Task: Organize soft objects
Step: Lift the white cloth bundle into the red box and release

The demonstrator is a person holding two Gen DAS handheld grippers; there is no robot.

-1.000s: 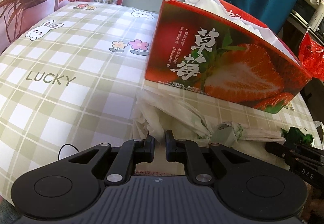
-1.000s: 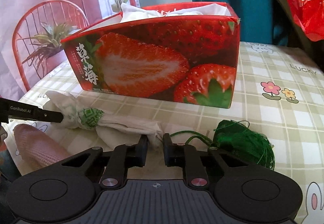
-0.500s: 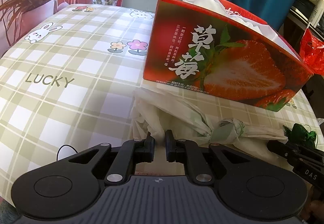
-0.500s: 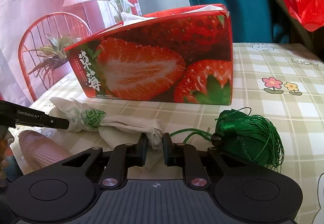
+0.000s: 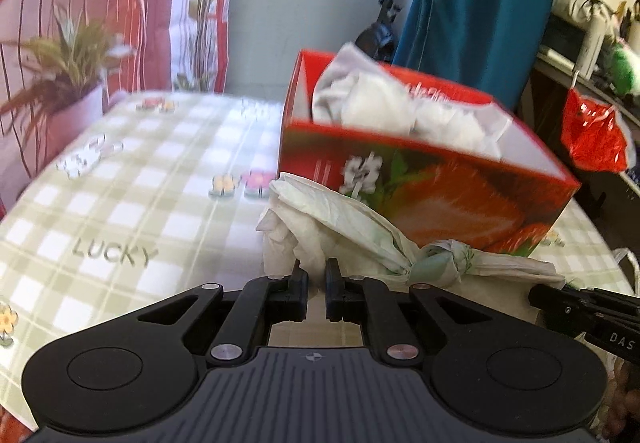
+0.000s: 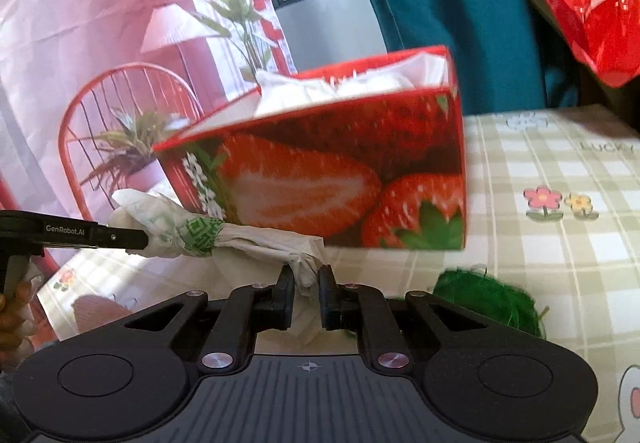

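Since the earlier frames the knotted plastic bag (image 5: 360,243) has risen off the checked tablecloth (image 5: 140,211). Left gripper (image 5: 317,275) and right gripper (image 6: 306,279) each pinch one end, mid-frame before the strawberry box (image 6: 340,179).

Matte black left gripper (image 5: 316,285), right gripper (image 6: 305,293), ribbed housings, silver screws (white "GenRobot.AI" lettering)

"LUCKY" on tablecloth (image 5: 114,254), "GenRobot.AI" on left gripper (image 6: 132,239), "DAS" on right gripper (image 5: 538,297)
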